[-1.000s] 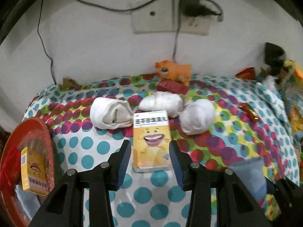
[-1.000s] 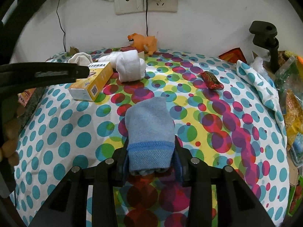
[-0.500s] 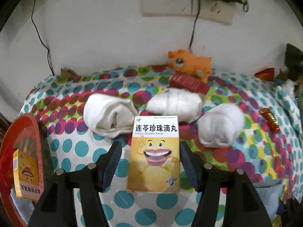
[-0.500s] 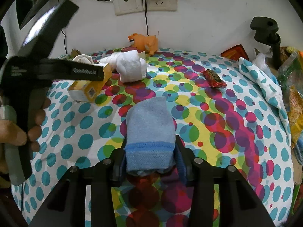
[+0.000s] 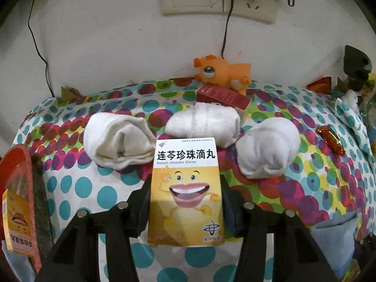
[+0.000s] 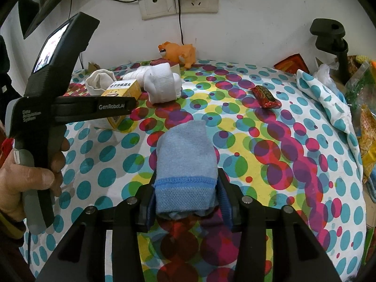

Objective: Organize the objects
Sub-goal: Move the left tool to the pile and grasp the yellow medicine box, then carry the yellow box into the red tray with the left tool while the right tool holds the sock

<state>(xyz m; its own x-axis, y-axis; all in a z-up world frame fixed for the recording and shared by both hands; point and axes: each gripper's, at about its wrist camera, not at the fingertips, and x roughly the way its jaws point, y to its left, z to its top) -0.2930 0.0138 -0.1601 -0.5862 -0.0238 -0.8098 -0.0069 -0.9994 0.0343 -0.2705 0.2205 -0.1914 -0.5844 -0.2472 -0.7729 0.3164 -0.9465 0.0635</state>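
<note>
The yellow box lies flat on the dotted bench, its long axis along the left tool, title end toward the white socks. The jaws have just been closing and now meet its sides; a second ago it lay ahead of them. The right tool grips a blue sock pointing away.
</note>
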